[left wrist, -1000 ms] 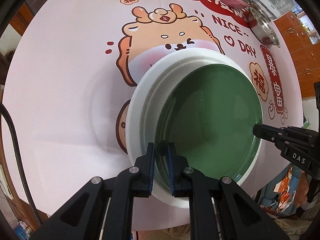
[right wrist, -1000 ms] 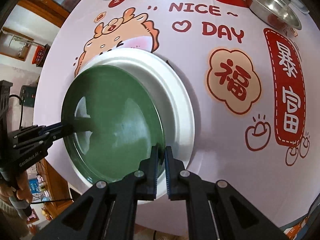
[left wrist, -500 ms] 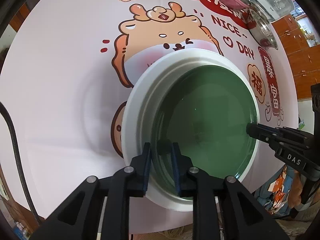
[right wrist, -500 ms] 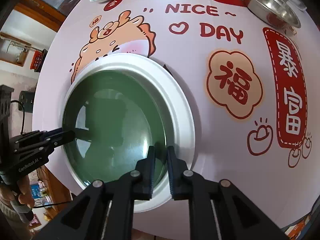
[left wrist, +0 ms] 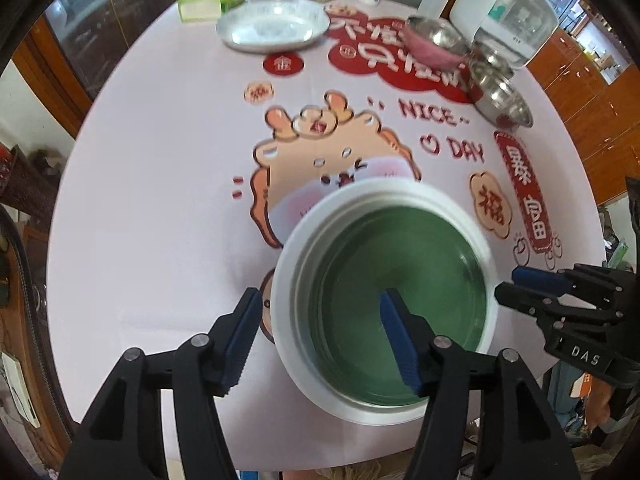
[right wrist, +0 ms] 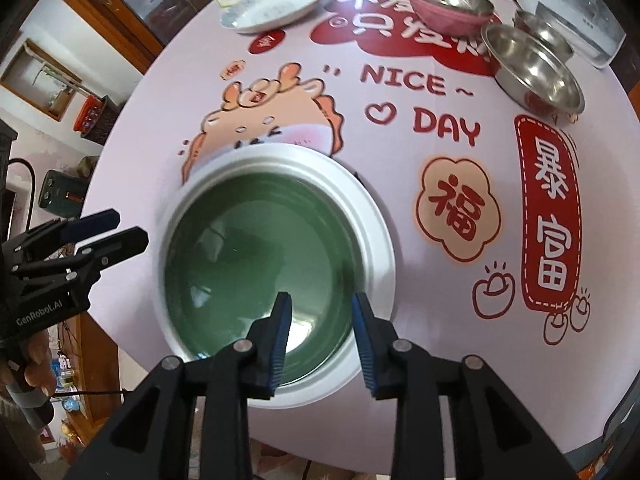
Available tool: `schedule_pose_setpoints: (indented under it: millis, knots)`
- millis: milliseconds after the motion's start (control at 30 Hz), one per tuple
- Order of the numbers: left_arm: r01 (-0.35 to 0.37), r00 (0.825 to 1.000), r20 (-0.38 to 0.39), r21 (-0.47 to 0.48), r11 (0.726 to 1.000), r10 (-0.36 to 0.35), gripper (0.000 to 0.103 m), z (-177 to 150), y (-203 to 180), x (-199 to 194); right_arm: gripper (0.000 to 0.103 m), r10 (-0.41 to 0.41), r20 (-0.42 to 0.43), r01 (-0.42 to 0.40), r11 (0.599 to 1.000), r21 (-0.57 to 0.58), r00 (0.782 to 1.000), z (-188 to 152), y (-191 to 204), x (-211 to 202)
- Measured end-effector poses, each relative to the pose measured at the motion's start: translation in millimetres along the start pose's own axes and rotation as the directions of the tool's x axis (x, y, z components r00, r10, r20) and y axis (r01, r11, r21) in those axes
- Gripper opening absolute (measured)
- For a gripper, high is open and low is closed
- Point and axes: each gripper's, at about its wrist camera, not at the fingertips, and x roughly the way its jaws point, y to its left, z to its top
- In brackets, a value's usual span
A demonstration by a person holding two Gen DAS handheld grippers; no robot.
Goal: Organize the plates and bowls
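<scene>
Green plate [left wrist: 400, 312] sits nested in white plate [left wrist: 304, 256] near tabletop [left wrist: 160, 200] front edge. Left gripper [left wrist: 320, 340] jaws opening, spread over the plates' rim, pinching nothing. Right gripper [right wrist: 322, 340] jaws opening, also above the rim, empty. Steel bowls [right wrist: 536, 68] and pink bowl [right wrist: 448, 8] far side.

Black claw [left wrist: 318, 338] arms, blue ribbed pads [left wrist: 396, 340], silver screws

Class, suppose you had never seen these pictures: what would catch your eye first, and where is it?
The glossy green plate nested in a wider white plate, near the round table's front edge. Behind it, a cartoon tablecloth reading NICE DAY, with steel bowls at the far right. Both black tools frame the plates, jaws opening, gripping nothing.
</scene>
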Motion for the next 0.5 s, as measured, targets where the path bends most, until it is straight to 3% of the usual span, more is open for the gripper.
schedule_pose_setpoints:
  millis: [300, 500]
  knots:
    - [-0.046, 0.994, 0.105, 0.034, 0.998, 0.043, 0.07, 10.5, -4.4, -44.5, 0.031, 0.029, 0.052, -0.028, 0.999, -0.031, 0.998, 15.0, 15.5, -27.7]
    - [-0.095, 0.978, 0.193, 0.057, 0.994, 0.083, 0.073, 37.4, 3.5, -79.7, 0.031, 0.039, 0.105, -0.033, 0.998, -0.052, 0.994, 40.4, 22.4, -53.0]
